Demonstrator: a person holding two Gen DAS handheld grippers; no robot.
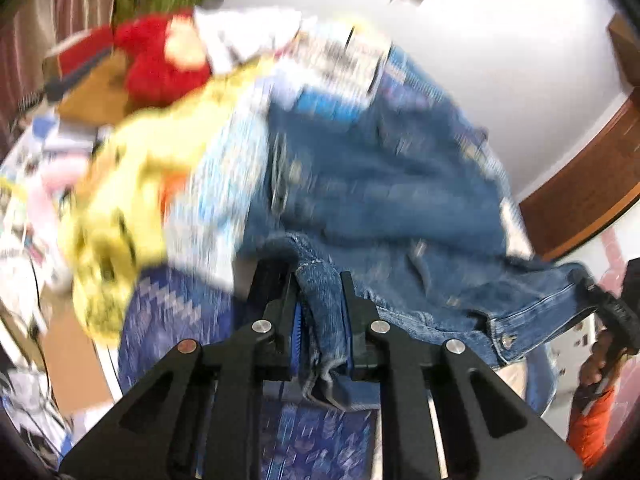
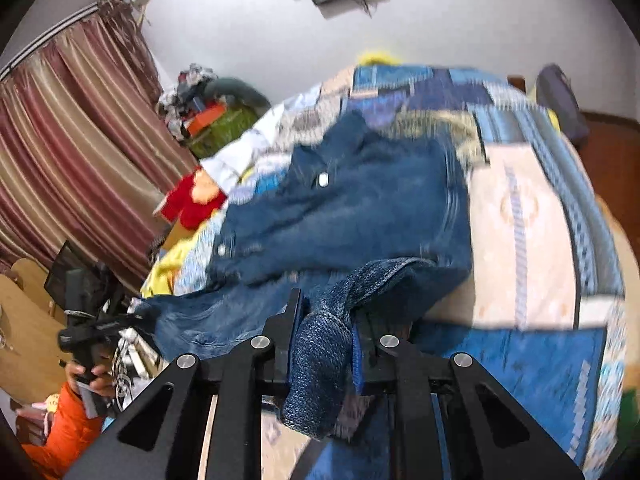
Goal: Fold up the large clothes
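I have the denim jacket [image 1: 380, 184] pinched in both tools. My left gripper [image 1: 320, 304] is clamped on a thick hemmed edge of it, the cloth bunched between the jaws and hanging out below them. My right gripper [image 2: 326, 320] is clenched on another fold of the same jacket, a wad of denim drooping down in front of its fingers. From the left view I can see the right tool off to its right, with a buttoned band of the jacket stretched toward it; from the right view the left tool sits low to its left, held in a hand with an orange sleeve [image 2: 68, 432] behind it.

The body of the jacket lies just ahead of both grippers on the patterned blue bedspread [image 2: 520, 240], with its far part spread flat and the near edge lifted by my grip. A yellow garment [image 1: 132, 184] lies ahead and to the left of the left gripper, and a red plush toy [image 1: 164, 68] farther beyond it.

I judge this to be the lift-and-carry part of a fold: the near edge is raised and should travel forward over the body. Both views are smeared, so detail is poor. The next move calls for keeping both grips level and evenly spaced, so the edge lands square and clear of the yellow garment.
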